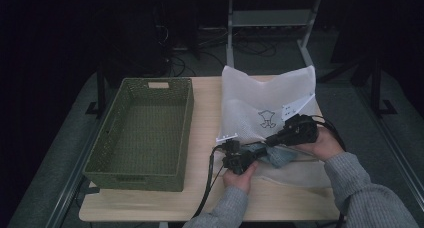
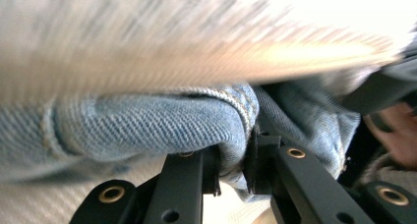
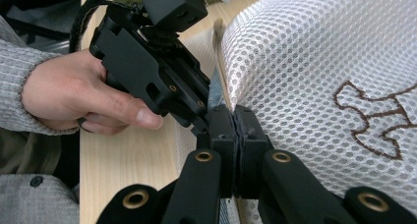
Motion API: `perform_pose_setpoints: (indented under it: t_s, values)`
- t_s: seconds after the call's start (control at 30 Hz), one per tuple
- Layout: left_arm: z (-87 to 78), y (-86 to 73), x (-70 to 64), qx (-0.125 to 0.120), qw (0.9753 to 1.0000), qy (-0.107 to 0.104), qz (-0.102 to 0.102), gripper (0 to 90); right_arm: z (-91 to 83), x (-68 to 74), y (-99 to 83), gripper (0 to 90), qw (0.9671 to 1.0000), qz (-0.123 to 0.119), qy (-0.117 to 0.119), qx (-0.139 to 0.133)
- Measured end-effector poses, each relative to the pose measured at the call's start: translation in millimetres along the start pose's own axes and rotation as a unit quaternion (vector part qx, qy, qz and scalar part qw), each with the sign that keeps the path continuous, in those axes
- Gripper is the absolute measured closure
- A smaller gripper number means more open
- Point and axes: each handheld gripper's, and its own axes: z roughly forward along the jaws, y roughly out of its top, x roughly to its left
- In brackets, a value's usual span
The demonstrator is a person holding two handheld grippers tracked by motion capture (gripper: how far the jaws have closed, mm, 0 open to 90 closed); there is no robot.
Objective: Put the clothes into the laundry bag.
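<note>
The left claw (image 2: 232,167) pinches a folded hem of blue denim (image 2: 147,126), with blurred white mesh (image 2: 147,32) above it.

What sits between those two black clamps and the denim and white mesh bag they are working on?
Nothing visible. The left gripper is already shut on the denim, and the right gripper pinches the edge of the mesh bag.

Bare light wooden tabletop (image 1: 207,118) forms an open lane between the green woven rectangular basket (image 1: 142,133) and the white mesh bag (image 1: 265,108). Basket walls block the left side. Front table strip is free. Both grippers crowd the bag's near edge, folded blue denim (image 2: 147,126) between them.
</note>
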Motion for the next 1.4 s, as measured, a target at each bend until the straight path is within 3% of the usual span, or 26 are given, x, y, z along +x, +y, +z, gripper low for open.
perform_pose_setpoints:
  t_s: [0.07,0.13,0.33,0.43,0.47,0.53,0.63,0.7,0.83,0.97,1.2,1.3,1.4]
  values:
    - [-0.5,-3.0,1.1,0.01,0.9999,0.002,0.011,75.5,0.5,-2.2,-2.0,88.0,1.0,0.004,0.001,0.004]
    - [-3.3,-5.0,3.0,0.018,0.9998,-0.002,0.009,70.9,2.1,-4.1,-3.8,88.0,1.0,0.007,0.0,0.006]
    - [-19.0,-11.8,0.2,0.047,0.9986,0.009,0.021,44.6,8.2,-8.3,-6.1,87.9,0.9999,0.011,-0.001,0.01]
    - [-25.3,-16.7,3.7,0.057,0.9982,0.014,0.013,37.8,9.6,-10.0,-5.6,87.9,0.9998,0.016,-0.002,0.01]
    - [-22.7,-16.8,7.6,0.067,0.9977,0.01,-0.002,36.9,10.4,-10.3,-5.4,88.0,0.9998,0.016,-0.003,0.011]
    - [-15.5,-16.4,11.0,0.074,0.9971,0.008,-0.016,40.5,13.5,-9.8,-4.1,87.9,0.9998,0.016,-0.003,0.014]
    - [-6.6,-14.4,11.1,0.053,0.9985,-0.006,-0.013,65.5,16.4,-7.7,-3.2,87.9,0.9997,0.013,-0.003,0.02]
    - [-2.6,-10.4,8.1,0.037,0.9993,-0.001,-0.005,75.3,16.7,-7.0,-3.5,87.9,0.9997,0.012,0.001,0.021]
    - [-2.9,5.1,-0.6,0.002,1.0,0.0,0.004,79.0,10.8,-1.8,-2.5,88.0,0.9999,0.003,0.011,0.012]
    - [-0.1,10.4,-3.5,-0.016,0.9999,0.004,0.0,78.9,-0.5,1.3,-0.1,88.0,0.9998,0.0,0.016,-0.011]
    - [-2.3,-4.8,3.3,0.01,0.9999,0.01,0.01,69.3,5.2,-5.3,-6.7,87.9,0.9999,0.011,0.008,0.008]
    - [-8.9,-9.9,3.1,0.019,0.9996,0.015,0.012,50.8,8.5,-8.7,-9.0,87.9,0.9998,0.018,0.005,0.009]
    - [-19.6,-16.2,2.3,0.02,0.9995,0.021,0.012,40.1,9.5,-9.2,-8.8,87.8,0.9998,0.019,0.003,0.009]
